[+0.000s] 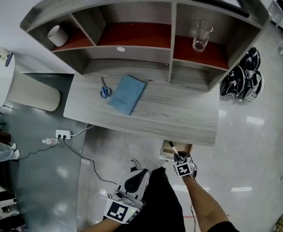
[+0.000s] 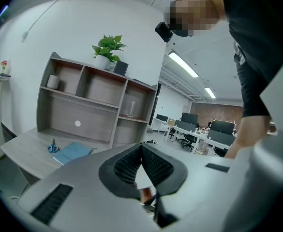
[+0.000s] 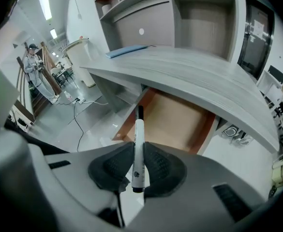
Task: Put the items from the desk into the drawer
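the right gripper [image 3: 139, 147] is clenched on a whiteboard marker [image 3: 138, 137], its two dark ribbed pads pressing the barrel from either side. the marker has a slim white barrel, a black cap at the far end, a black butt at the near end and a small dark mark printed low on the barrel. it stands in line with the jaws and sticks out well past their tips, cap pointing down at the open drawer [image 3: 176, 122], which is pulled out from under the front edge of the desk [image 1: 180, 121] and shows a bare brown bottom. in the head view the marker hangs over the drawer, not touching it.

on the desk top a blue notebook [image 1: 126, 94] lies flat, with blue-handled scissors [image 1: 105, 89] just beside its left edge. both are well apart from the drawer.

the left gripper [image 2: 141, 151] has its pads pressed together at the tips with nothing between them, held low near the person's body
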A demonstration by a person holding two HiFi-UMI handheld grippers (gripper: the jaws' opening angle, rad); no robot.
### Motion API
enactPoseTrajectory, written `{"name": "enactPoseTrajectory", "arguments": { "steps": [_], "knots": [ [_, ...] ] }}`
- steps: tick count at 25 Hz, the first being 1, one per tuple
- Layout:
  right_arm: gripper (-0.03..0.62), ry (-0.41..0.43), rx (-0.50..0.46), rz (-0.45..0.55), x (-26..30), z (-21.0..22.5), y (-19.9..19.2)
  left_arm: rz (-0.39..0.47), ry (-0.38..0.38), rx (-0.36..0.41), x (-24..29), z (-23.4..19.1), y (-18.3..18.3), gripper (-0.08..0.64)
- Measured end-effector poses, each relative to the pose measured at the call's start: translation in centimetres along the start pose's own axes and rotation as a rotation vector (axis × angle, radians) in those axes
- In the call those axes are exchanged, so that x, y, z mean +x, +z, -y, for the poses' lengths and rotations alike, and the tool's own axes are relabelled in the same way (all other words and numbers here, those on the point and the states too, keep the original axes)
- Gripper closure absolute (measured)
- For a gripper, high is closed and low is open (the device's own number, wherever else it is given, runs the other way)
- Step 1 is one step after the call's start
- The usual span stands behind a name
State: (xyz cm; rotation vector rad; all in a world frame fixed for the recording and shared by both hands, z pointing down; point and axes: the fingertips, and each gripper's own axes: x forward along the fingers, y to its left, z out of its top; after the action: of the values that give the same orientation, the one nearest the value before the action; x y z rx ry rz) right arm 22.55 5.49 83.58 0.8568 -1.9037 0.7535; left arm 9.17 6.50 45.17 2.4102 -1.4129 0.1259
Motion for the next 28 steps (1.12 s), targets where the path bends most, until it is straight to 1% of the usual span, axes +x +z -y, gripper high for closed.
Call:
{"name": "enactPoseTrajectory", "arguments": {
  "steps": [4,8,11,13,15,18,22,28],
  "knots": [
    [0.512,0.002,-0.023,-0.026,1.5,0.9,-0.3,-0.002,0.043,0.012,-0.6,-0.5,-0.5,0.548],
    [0.512,-0.005,-0.028,-0.042,2.9,1.4,-0.5,-0.006,0.080,-0.006,-1.2,-0.8,-0.8,0.548],
    [0.512,-0.005,-0.063,-0.044,3.9,1.7,-0.1,-0.011,0.107,-0.038,-1.2,-1.1,-1.0,0.548],
    [0.512,-0.017,-0.090,-0.054,4.4,2.1,-0.3,-0.015,0.101,-0.052,-1.2,-0.7,-1.2,0.548],
    [0.512,-0.033,-0.106,-0.064,4.8,2.4,-0.5,-0.019,0.085,-0.049,-1.3,-0.3,-1.5,0.548],
    [0.512,-0.053,-0.116,-0.081,5.5,2.6,-0.7,-0.023,0.088,-0.050,-1.6,-0.4,-1.7,0.548],
    [0.512,-0.103,-0.109,-0.088,5.9,3.6,-0.5,-0.027,0.098,-0.056,-1.7,-0.5,-1.9,0.548],
    [0.512,-0.083,-0.106,-0.095,6.4,3.6,-0.8,-0.044,0.102,-0.053,-1.6,-0.2,-2.6,0.548]
  ]
}}
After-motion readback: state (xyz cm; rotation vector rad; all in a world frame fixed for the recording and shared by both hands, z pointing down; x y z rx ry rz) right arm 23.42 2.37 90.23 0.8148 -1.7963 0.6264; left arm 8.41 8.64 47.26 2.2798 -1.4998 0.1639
